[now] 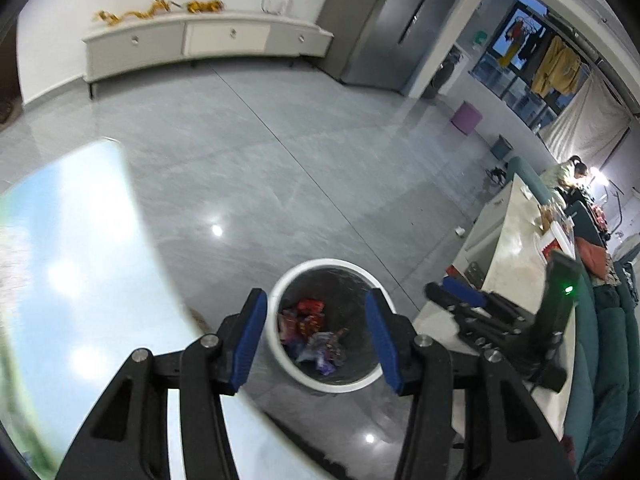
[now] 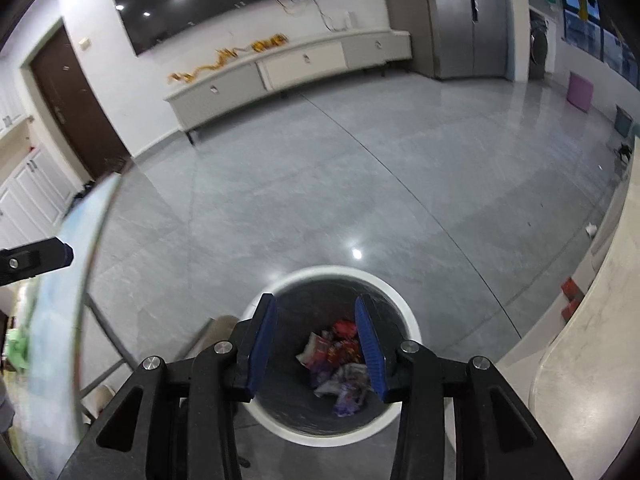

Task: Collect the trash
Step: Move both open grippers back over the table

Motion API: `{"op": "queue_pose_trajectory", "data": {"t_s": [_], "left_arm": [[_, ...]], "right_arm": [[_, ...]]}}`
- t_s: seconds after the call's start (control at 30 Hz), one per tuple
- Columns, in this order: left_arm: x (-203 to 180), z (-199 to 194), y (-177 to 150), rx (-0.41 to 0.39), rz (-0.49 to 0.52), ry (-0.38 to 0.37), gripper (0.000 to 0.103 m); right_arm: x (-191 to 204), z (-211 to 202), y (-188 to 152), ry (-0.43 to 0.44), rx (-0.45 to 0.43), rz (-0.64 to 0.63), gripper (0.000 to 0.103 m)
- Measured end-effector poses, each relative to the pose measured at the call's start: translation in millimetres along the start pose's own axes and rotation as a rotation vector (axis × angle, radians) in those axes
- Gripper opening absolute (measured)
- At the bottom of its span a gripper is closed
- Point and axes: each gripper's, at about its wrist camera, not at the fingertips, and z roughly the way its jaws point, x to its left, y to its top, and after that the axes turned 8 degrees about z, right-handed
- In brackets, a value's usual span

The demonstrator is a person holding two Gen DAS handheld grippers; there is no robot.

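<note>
A white round trash bin (image 1: 280,292) with a dark liner stands on the grey floor; it also shows in the right wrist view (image 2: 404,312). Several crumpled red, white and purple wrappers (image 1: 316,336) lie at its bottom, also seen in the right wrist view (image 2: 340,364). My left gripper (image 1: 316,332) is open and empty above the bin. My right gripper (image 2: 316,344) is open and empty above the bin too. The right gripper (image 1: 460,292) also shows in the left wrist view, to the right of the bin. A left fingertip (image 2: 60,254) shows at the left edge of the right wrist view.
A glass table top (image 1: 80,260) lies to the left, also in the right wrist view (image 2: 60,280). A pale counter (image 1: 516,248) with items and a teal sofa (image 1: 608,340) are on the right. A low white cabinet (image 2: 300,64) and a grey fridge (image 2: 468,16) stand along the far wall.
</note>
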Motion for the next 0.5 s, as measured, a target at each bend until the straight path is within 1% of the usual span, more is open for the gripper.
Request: {"op": "queue_pose_trajectory", "data": {"t_s": [0.17,0.33,0.5], "left_arm": [[32.5,-58.4,-20.4,-0.061,-0.023,0.072,0.049],[73.4,-123.7,-50.7,-0.125,-0.055,0.173,0.049],[118.8,-172.0,-80.9,-0.151,-0.101,0.264,0.049]], "right_arm": [[43.0,-33.8,8.1,0.070,-0.057,-0.069,0.038],[86.6,-61.0,15.7,0.141,-0.097,-0.134,0.038],[137.8,-82.7,18.7,0.220,-0.117,-0.220,0.038]]}}
